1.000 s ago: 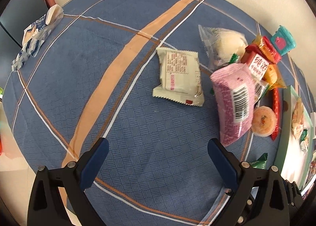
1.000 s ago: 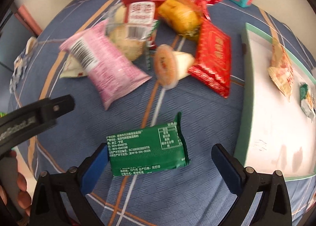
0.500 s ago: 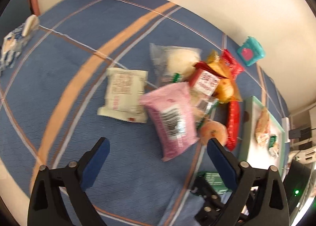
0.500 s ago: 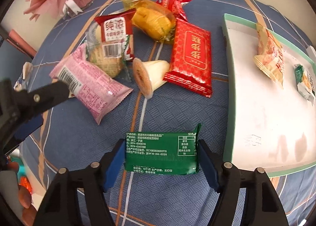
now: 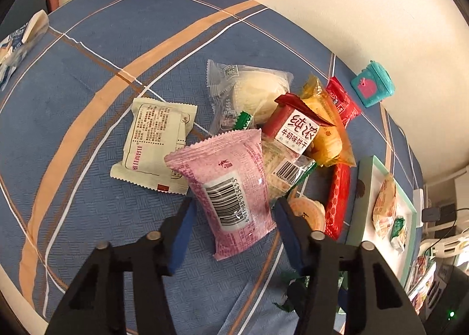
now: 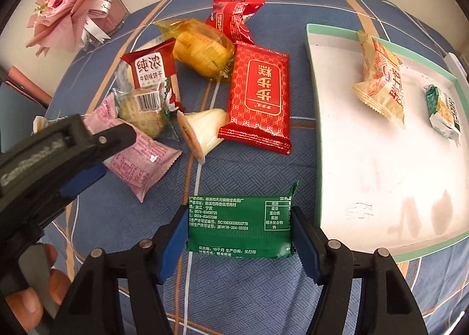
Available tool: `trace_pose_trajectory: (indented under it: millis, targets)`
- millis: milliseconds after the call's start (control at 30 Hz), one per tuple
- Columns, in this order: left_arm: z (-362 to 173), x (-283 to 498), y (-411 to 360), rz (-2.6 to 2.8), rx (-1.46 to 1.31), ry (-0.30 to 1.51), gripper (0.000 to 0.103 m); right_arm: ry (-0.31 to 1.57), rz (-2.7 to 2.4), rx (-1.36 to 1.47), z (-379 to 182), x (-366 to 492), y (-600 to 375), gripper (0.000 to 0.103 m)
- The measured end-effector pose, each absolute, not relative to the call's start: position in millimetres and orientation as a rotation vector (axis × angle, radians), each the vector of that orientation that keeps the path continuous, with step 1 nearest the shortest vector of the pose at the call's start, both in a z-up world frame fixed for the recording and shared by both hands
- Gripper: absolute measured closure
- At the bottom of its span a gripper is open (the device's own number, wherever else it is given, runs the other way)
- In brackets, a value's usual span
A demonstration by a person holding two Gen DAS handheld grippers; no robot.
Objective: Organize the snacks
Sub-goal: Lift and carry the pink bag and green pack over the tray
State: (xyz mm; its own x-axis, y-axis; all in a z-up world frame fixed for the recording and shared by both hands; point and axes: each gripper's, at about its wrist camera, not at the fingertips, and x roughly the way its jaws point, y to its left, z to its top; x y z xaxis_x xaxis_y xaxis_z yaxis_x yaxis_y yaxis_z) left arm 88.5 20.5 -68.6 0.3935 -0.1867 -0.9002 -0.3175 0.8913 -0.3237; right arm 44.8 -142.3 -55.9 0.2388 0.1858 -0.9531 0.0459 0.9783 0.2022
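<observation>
Shallow mint-rimmed white tray [image 6: 319, 141]: two packets in; about eight loose on the blue plaid cloth [image 6: 249, 171]; right gripper [image 6: 239, 228] clamped on flat green foil packet [image 6: 239, 225]; left gripper [image 5: 233, 212], jaws just closing, straddles pink barcoded pillow packet [image 5: 231, 188] beside the pile, contact unclear.

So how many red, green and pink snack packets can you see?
Red: 3, flat red foil packet, small crinkled red packet, red-topped clear biscuit packet
Green: 2, dark green plastic packet, small green-and-white packet
Pink: 1, pink plastic packet
Total: 6
</observation>
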Motion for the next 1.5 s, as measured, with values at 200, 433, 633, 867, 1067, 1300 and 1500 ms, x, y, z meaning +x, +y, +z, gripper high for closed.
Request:
trace_pose_trajectory:
  millis: [200,433,633,867,1067,1300,1500]
  targets:
    - [-70.1,88.8,23.8,0.088,-0.532,1.174,0.066,1.33,0.096,0.212,-58.3,50.3,-134.3,0.033]
    - [-54.1,73.9,32.4,0.069,-0.546,1.138,0.068,1.31,0.1,0.234,-59.0,49.9,-134.2,0.033]
    - [-31.3,62.5,36.6,0.069,-0.532,1.066,0.068,1.268,0.108,0.259,-44.1,45.8,-142.1,0.033]
    - [-9.0,57.3,19.0,0.012,-0.479,1.023,0.068,1.236,0.074,0.283,-28.9,42.3,-161.7,0.033]
    - [-2.4,60.0,-16.1,-0.059,-0.405,1.02,0.068,1.214,-0.053,0.305,-25.4,38.7,-199.1,0.033]
    - [0.3,57.2,-60.4,-0.163,-0.319,1.043,0.068,1.209,-0.269,0.411,-29.5,28.4,-267.0,0.033]
    - [2.3,55.4,-107.5,-0.273,-0.234,1.065,0.068,1.193,-0.431,0.465,-28.9,15.9,-318.4,0.033]
